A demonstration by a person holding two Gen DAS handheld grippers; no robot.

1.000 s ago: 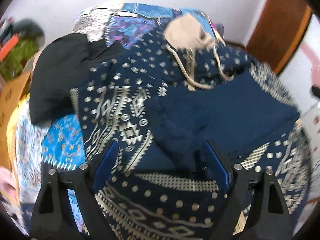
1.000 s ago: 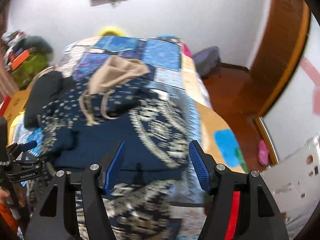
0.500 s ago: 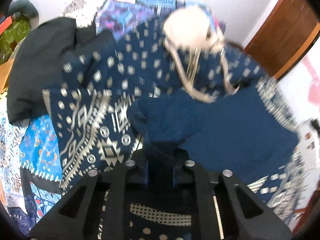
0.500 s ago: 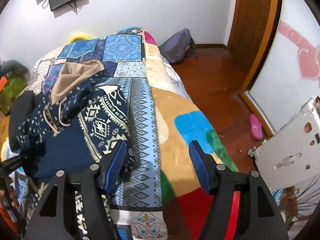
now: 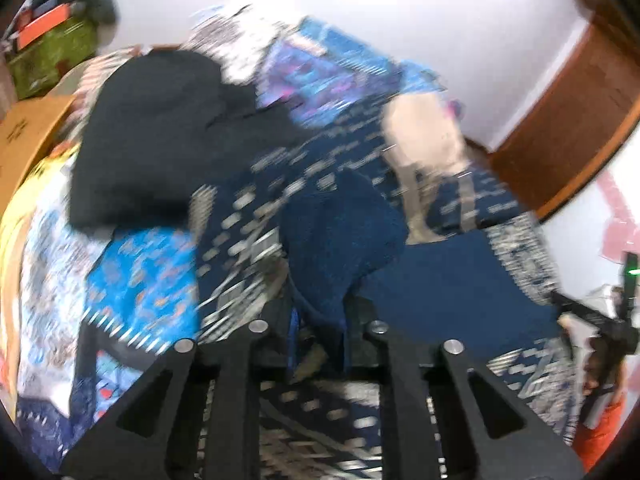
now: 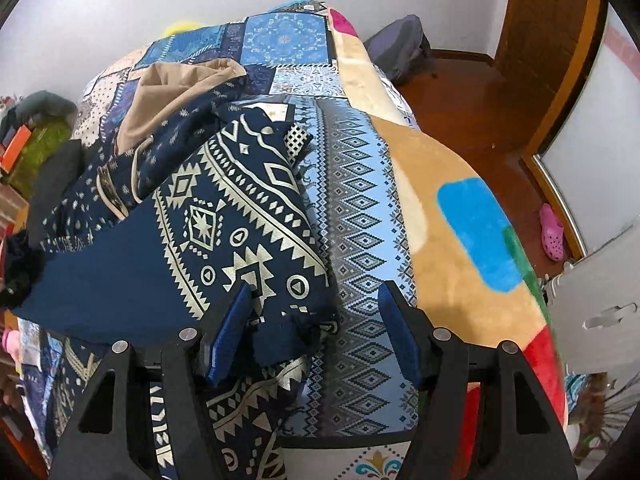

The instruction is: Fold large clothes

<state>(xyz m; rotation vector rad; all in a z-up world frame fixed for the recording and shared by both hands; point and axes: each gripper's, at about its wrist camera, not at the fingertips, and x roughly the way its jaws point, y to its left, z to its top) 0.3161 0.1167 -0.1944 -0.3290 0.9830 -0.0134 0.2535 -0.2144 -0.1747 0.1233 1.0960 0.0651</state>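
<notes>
In the left wrist view, which is motion-blurred, a green box [image 5: 44, 60] sits at the upper left, with a black garment [image 5: 156, 136] below it on the bedspread [image 5: 140, 288]. The left gripper [image 5: 320, 340] at lower centre has its jaws drawn close together, pinching a bunched fold of the navy hoodie [image 5: 340, 240], which rises from between the fingers. The hoodie's beige hood lining [image 5: 420, 136] lies at upper right of centre, and the other gripper's frame shows at the right edge.

In the right wrist view, the hoodie [image 6: 224, 216] lies spread across the left half of the frame, patterned side up, on the bedspread [image 6: 360, 216]. The right gripper [image 6: 316, 332] at bottom centre stands wide open; its left finger [image 6: 228, 336] rests on the hoodie's lower corner, its right finger over the bedspread, gripping nothing. A blanket [image 6: 460, 208] covers the bed's right side. A backpack [image 6: 400, 52] sits on the floor at upper right, a pink clog [image 6: 552, 232] at far right.
</notes>
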